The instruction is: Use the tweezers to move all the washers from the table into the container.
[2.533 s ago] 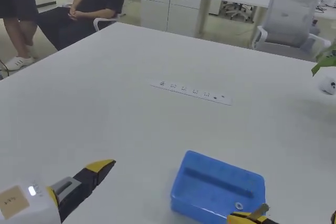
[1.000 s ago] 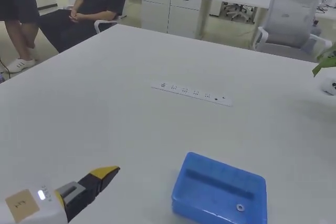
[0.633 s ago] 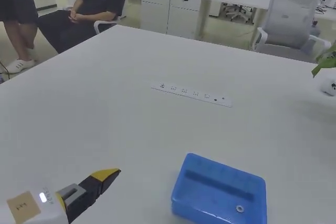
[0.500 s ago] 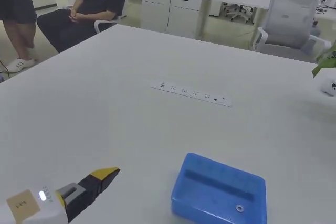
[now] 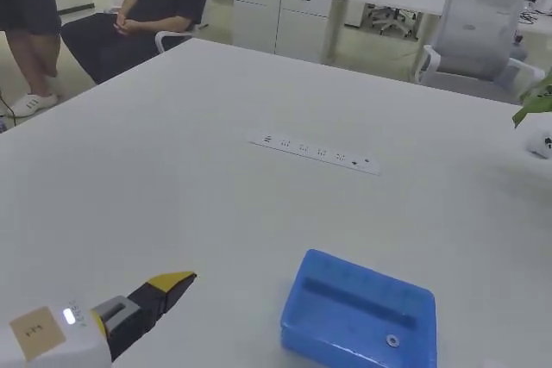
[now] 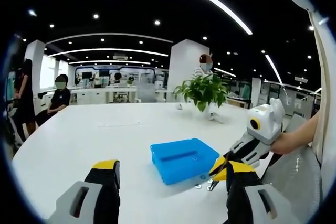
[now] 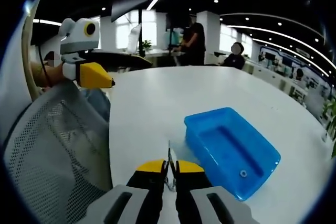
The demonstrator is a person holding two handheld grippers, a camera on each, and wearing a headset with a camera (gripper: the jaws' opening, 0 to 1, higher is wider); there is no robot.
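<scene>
The right gripper (image 7: 169, 167) has drawn back from the blue container (image 7: 220, 140) on the table (image 7: 142, 108); its fingers clench the tweezers (image 7: 169, 153) at lower centre. On the left gripper (image 6: 171, 166) the fingers stand released. One washer (image 5: 392, 340) lies inside the container, lower right.

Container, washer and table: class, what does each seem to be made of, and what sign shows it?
Container: likely plastic; even bright blue, smooth, rounded moulded corners. Washer: probably metal; a tiny pale grey ring, too small to be sure. Table: smooth matt white top, perhaps laminate; its core is hidden.
</scene>
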